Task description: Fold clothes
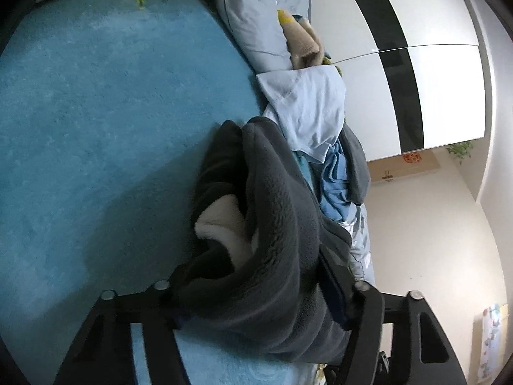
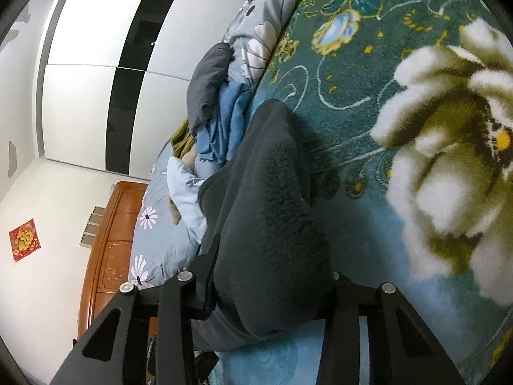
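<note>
Across the lower middle of both wrist views, the left gripper (image 1: 256,301) and right gripper (image 2: 266,292) are each clamping the dark fleece garment (image 1: 272,224) — bunched thick between the jaws — seemingly holding two edges for a fold over the teal blanket (image 1: 96,112).

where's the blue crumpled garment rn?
The blue crumpled garment lies in the clothes pile beyond the dark grey fleece, between the pale blue shirt and the floral quilt; right of centre in the left wrist view, left of centre in the right.
</note>
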